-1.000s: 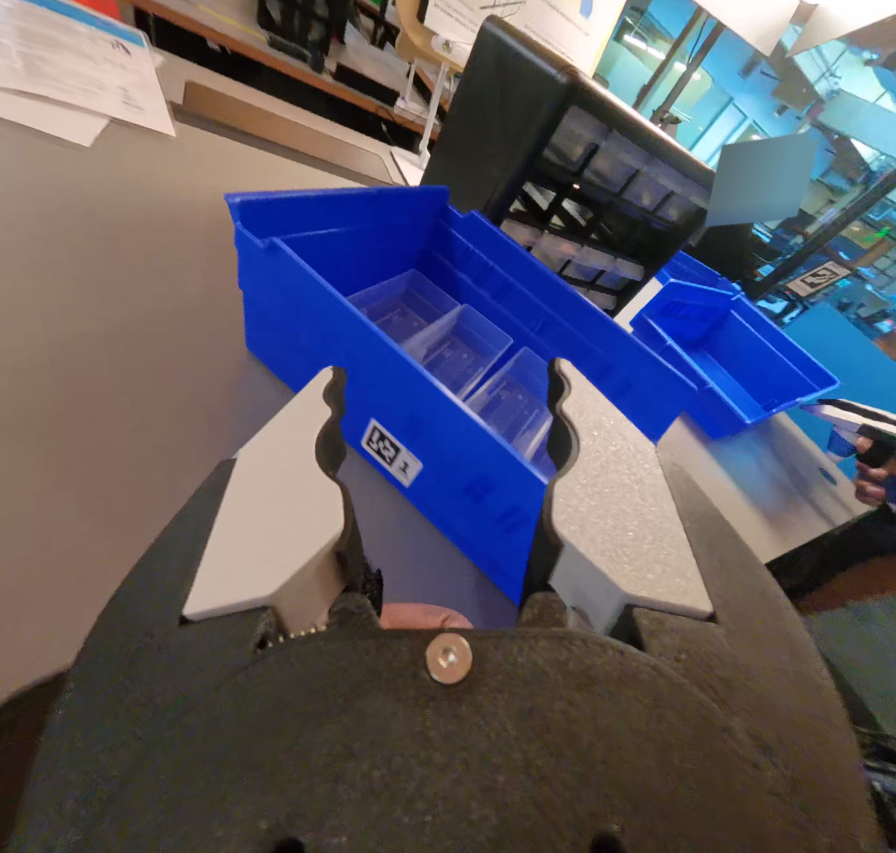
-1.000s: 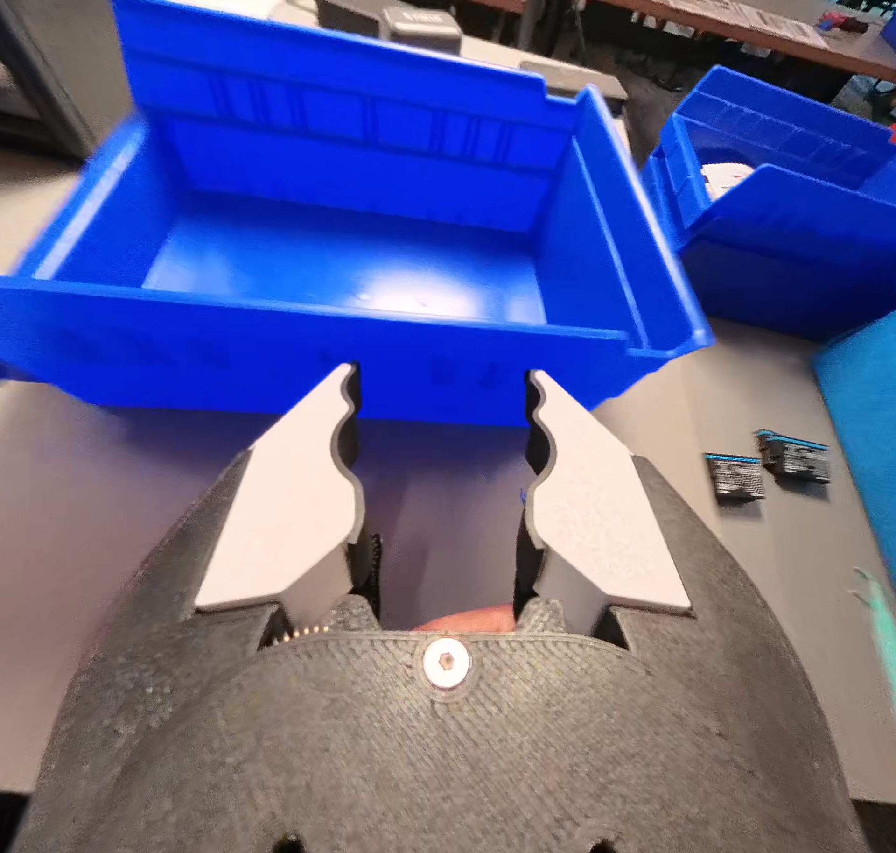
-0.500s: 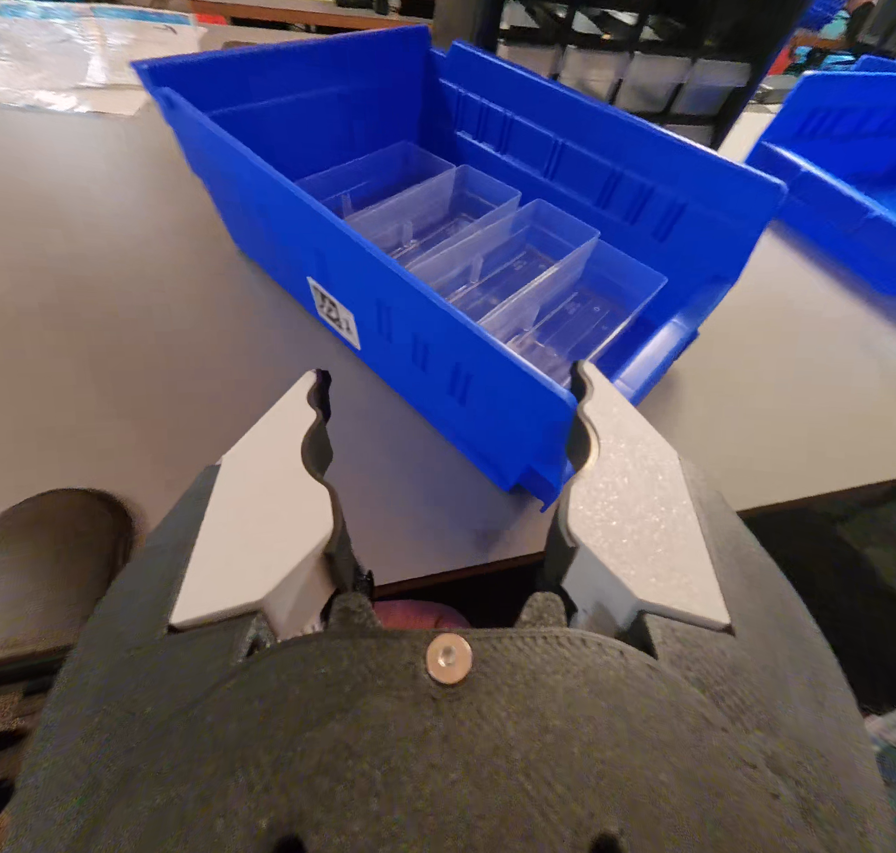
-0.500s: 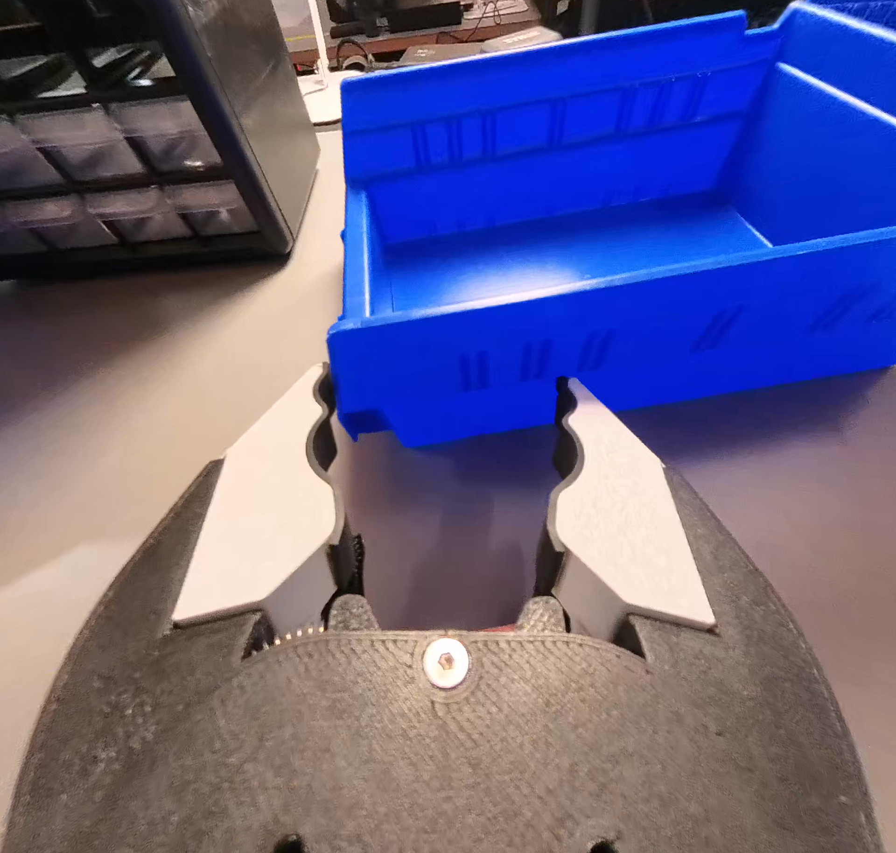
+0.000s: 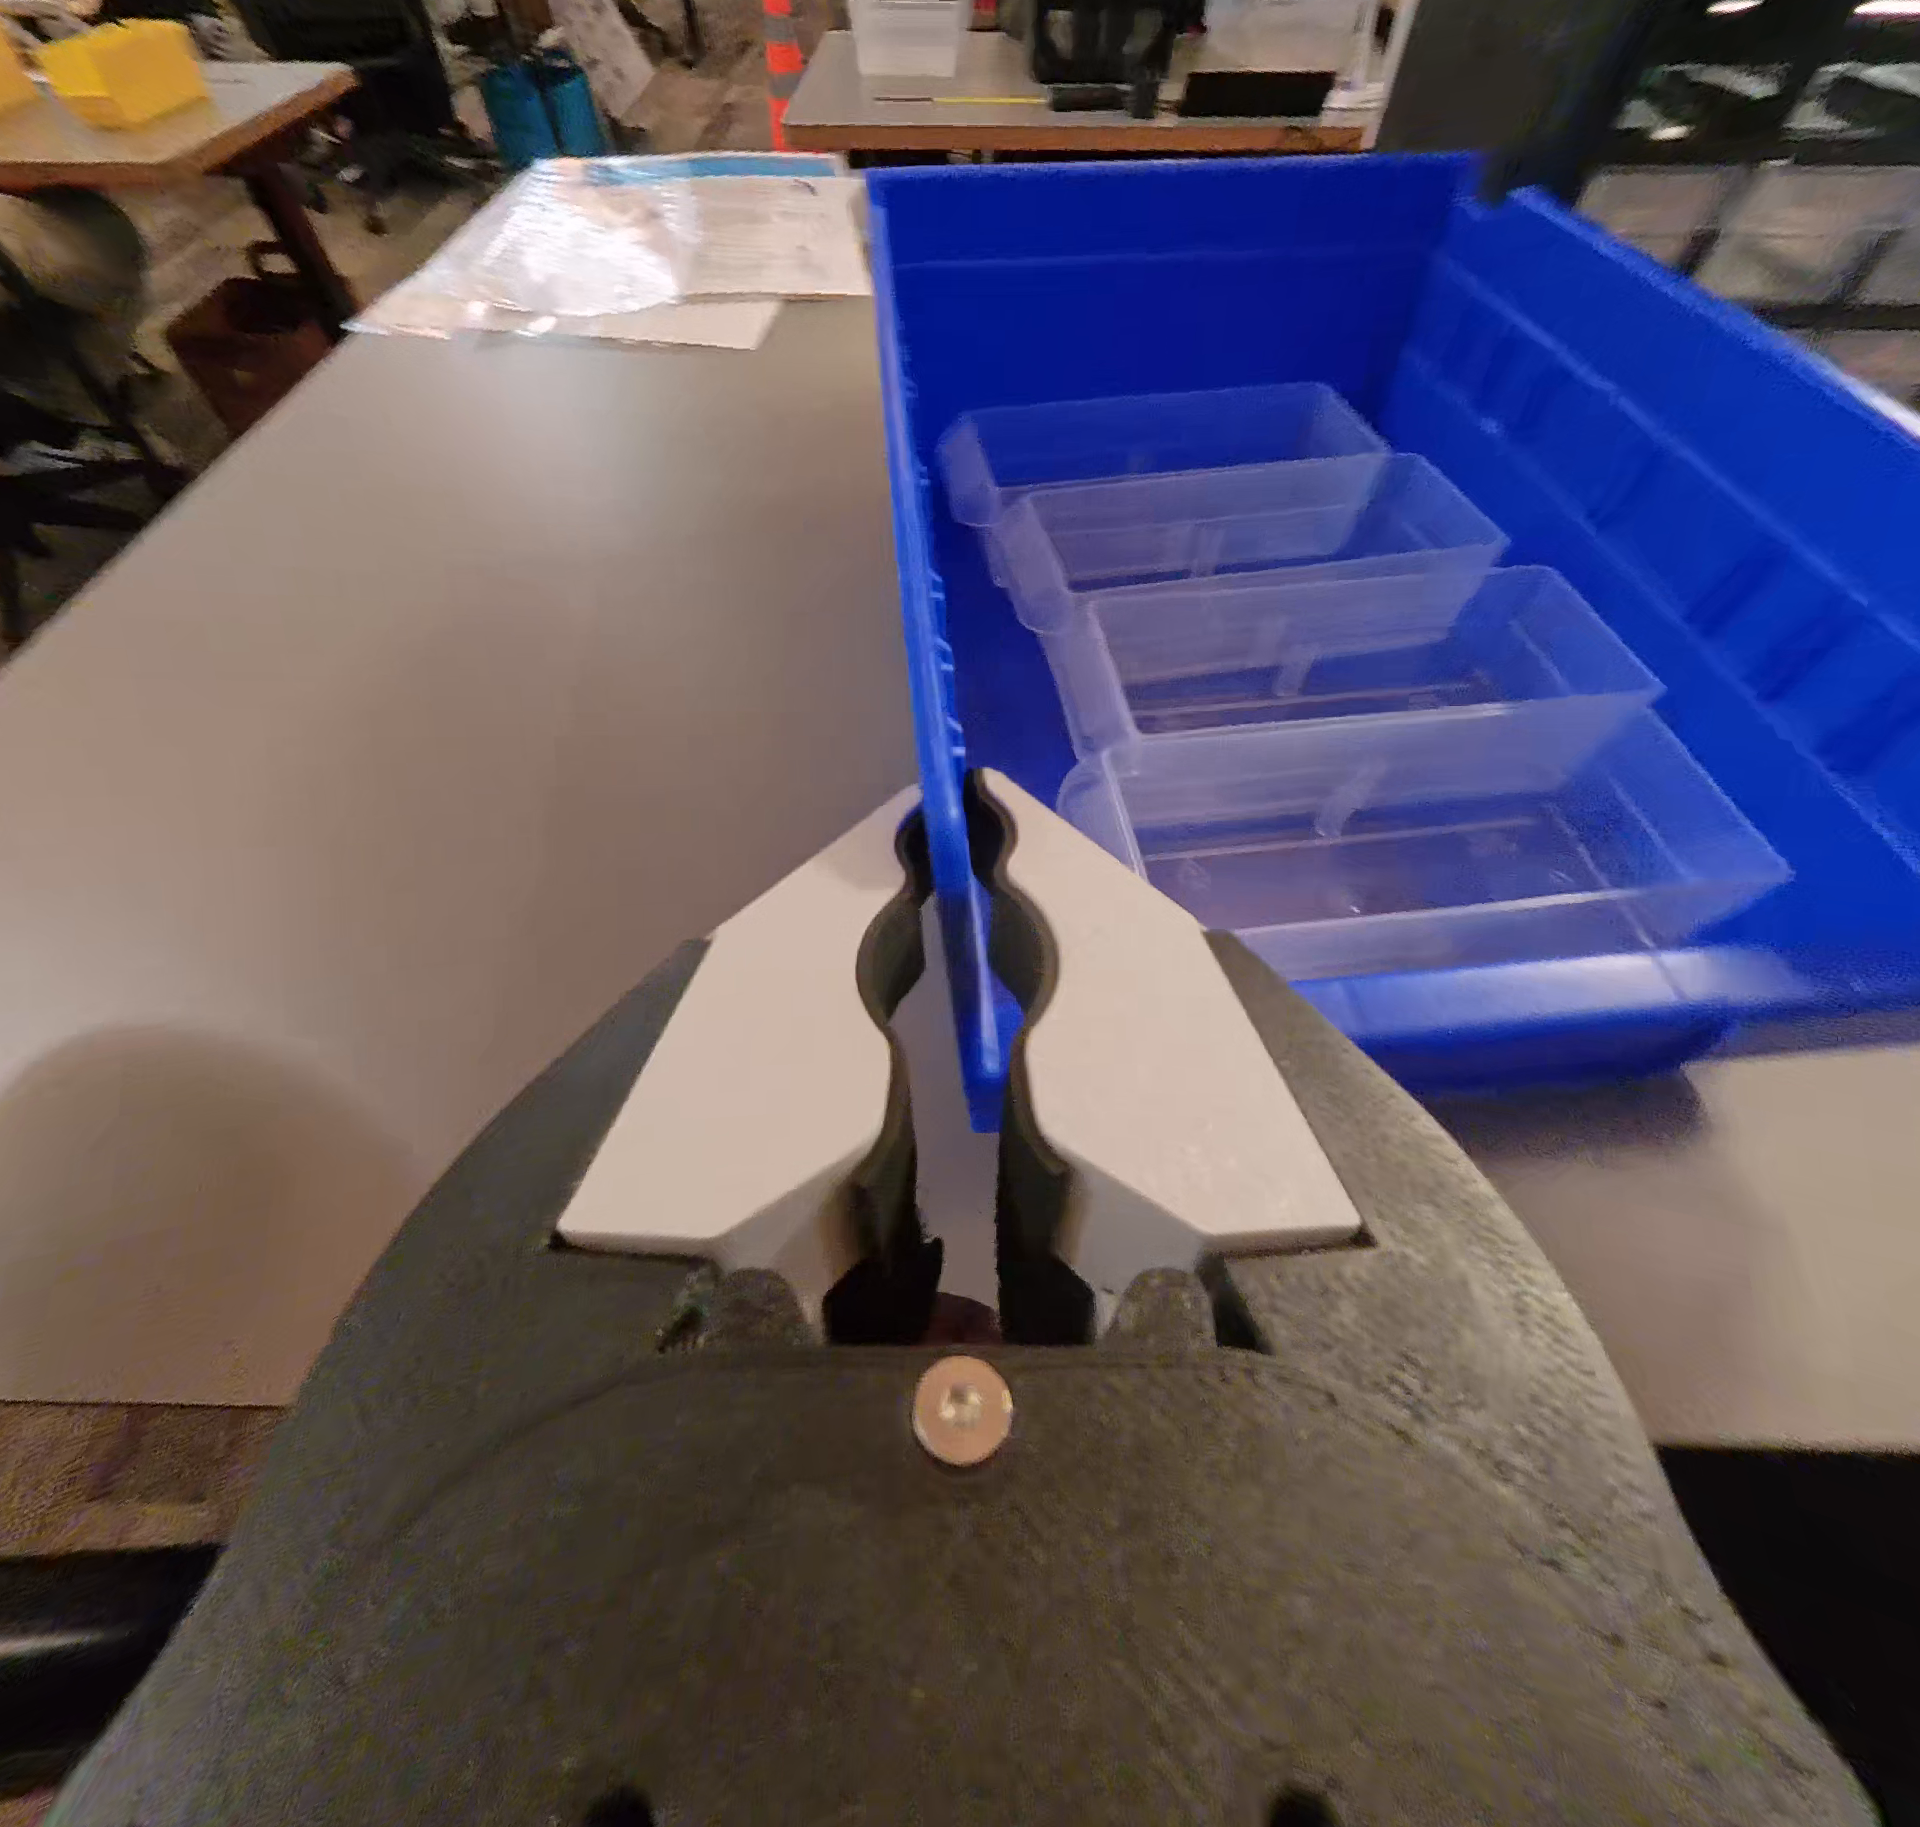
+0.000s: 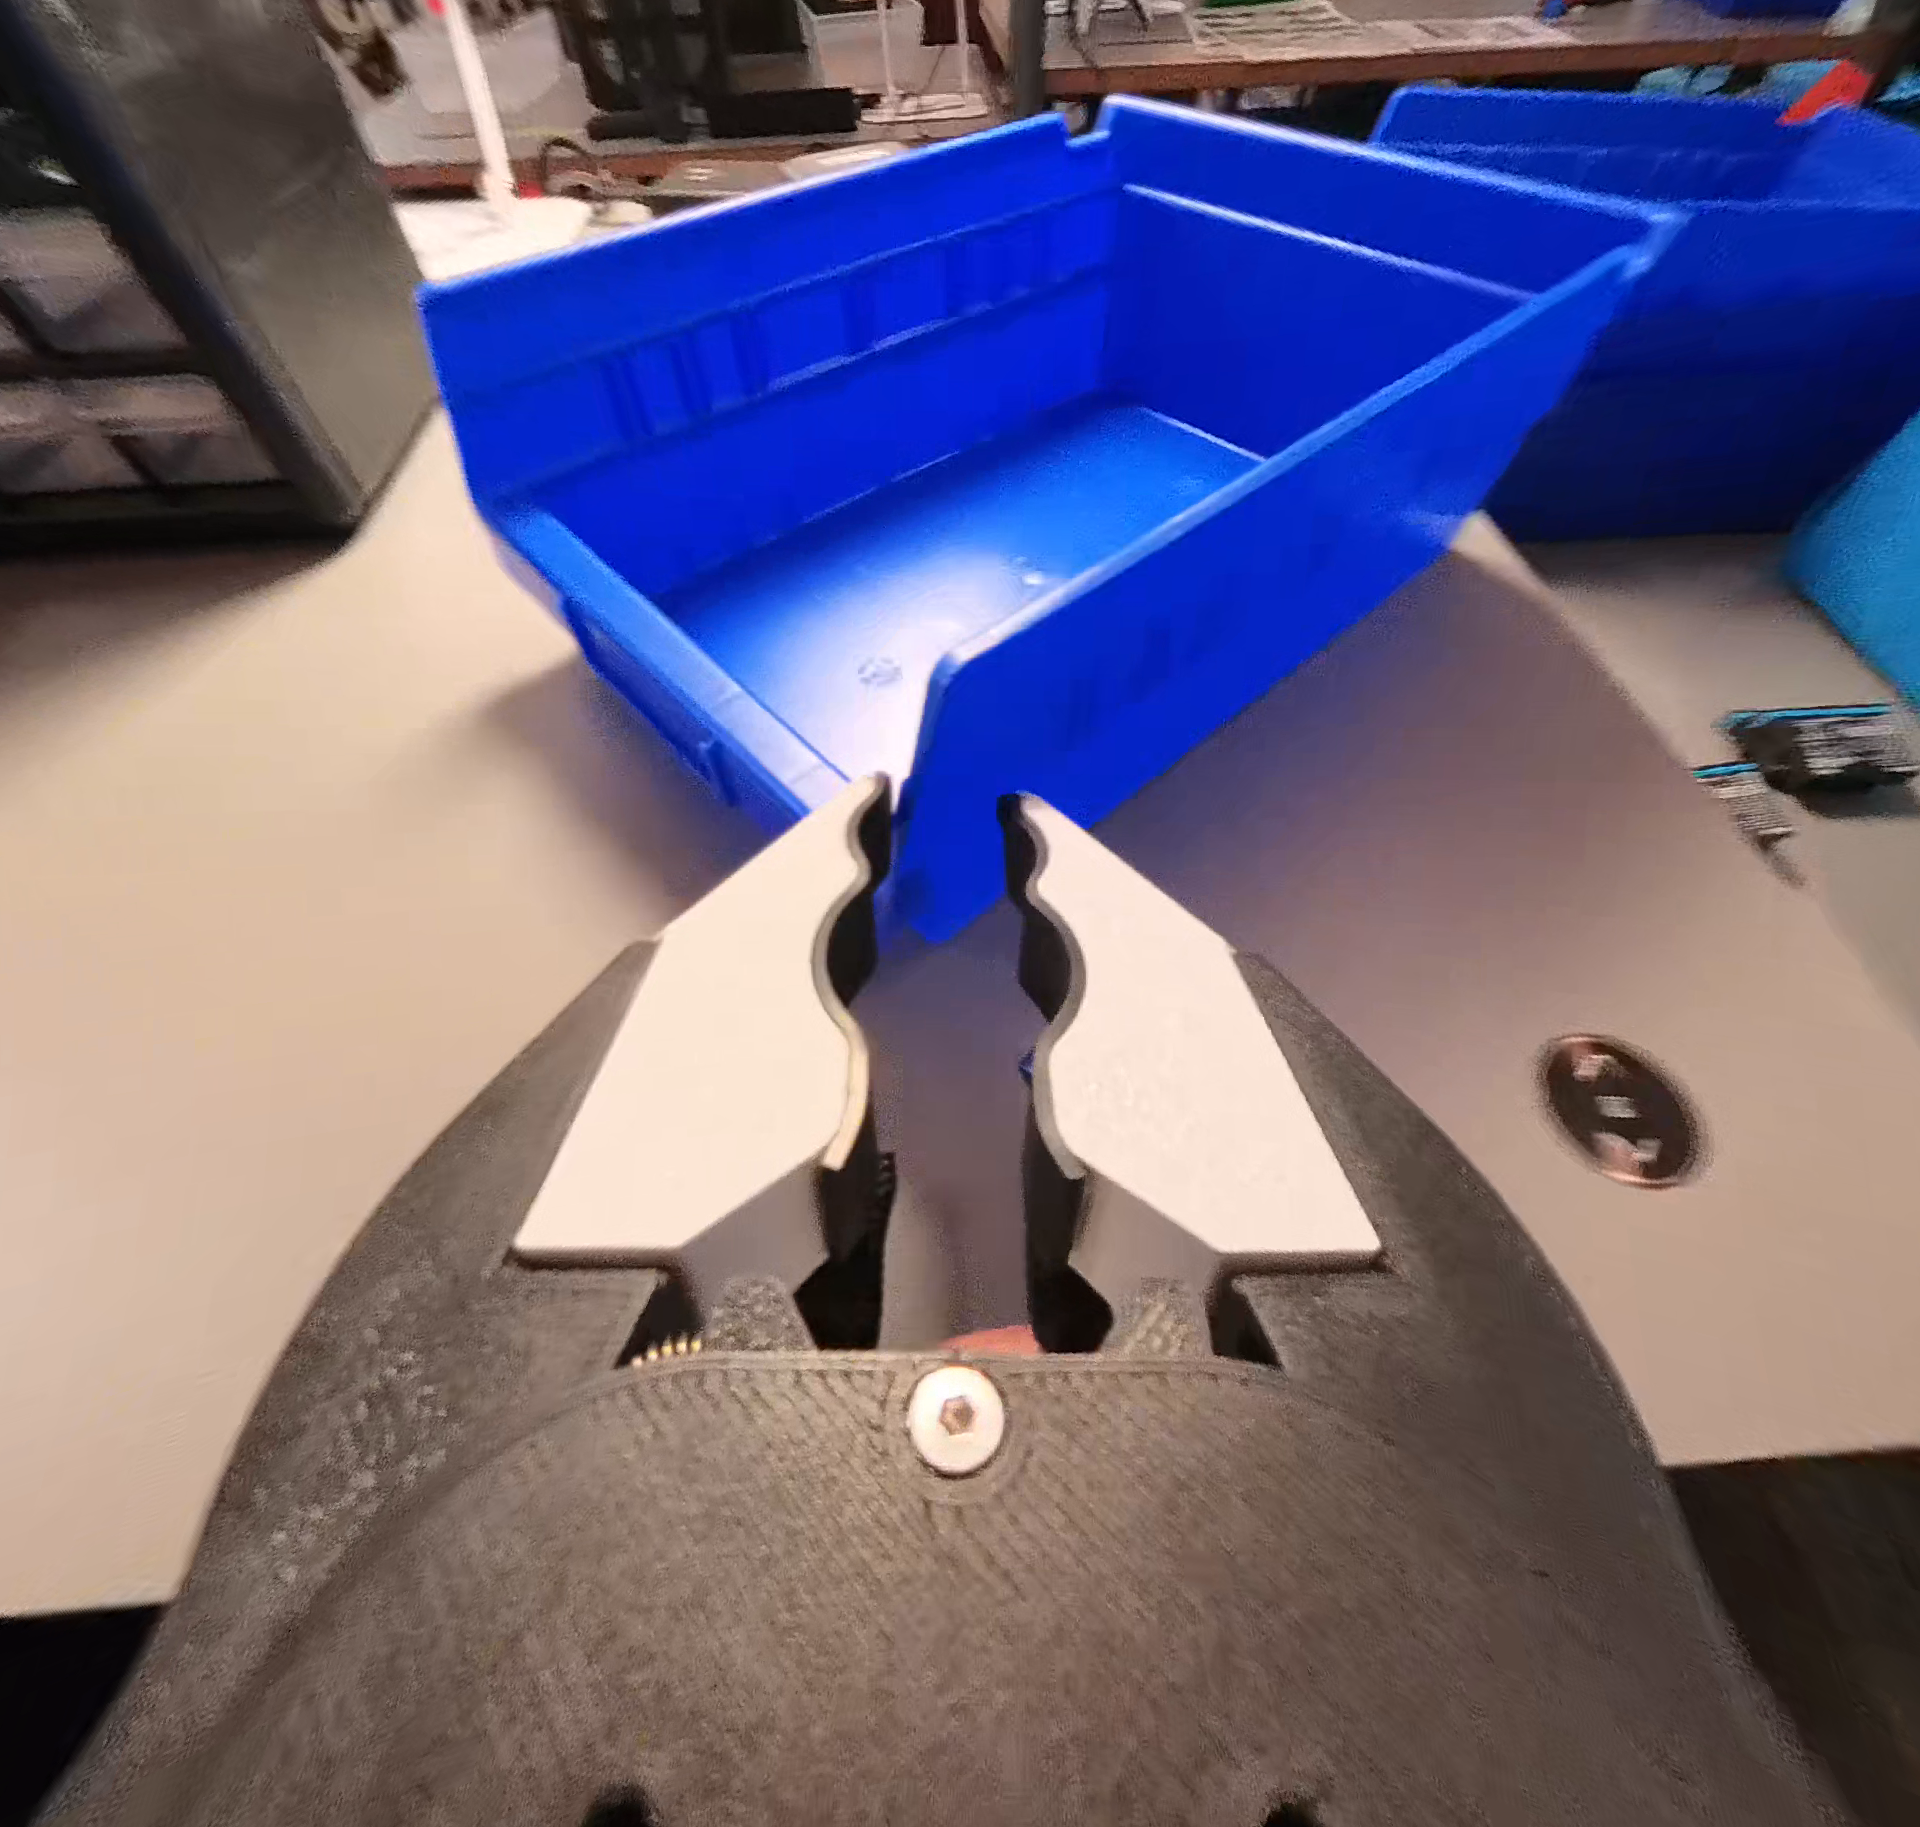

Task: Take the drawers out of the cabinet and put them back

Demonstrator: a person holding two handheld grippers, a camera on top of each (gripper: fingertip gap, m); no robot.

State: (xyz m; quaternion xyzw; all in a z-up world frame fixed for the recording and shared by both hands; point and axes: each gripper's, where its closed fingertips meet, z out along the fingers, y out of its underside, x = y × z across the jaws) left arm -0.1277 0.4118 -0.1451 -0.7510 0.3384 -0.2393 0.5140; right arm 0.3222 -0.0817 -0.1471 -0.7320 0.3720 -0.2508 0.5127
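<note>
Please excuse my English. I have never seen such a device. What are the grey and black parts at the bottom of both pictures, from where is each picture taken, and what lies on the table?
There is no robot arm here: a person holds one two-finger gripper in each hand, and a camera on each gripper looks forward along its grey fingers.

The left gripper has its fingers closed on the side wall of a blue bin, which holds four clear plastic drawers. Papers lie farther back on the grey table.

The right gripper has its fingers on either side of the corner of an empty blue bin, with a gap on at least one side, so it is not gripped. The dark drawer cabinet stands to the left.
</note>
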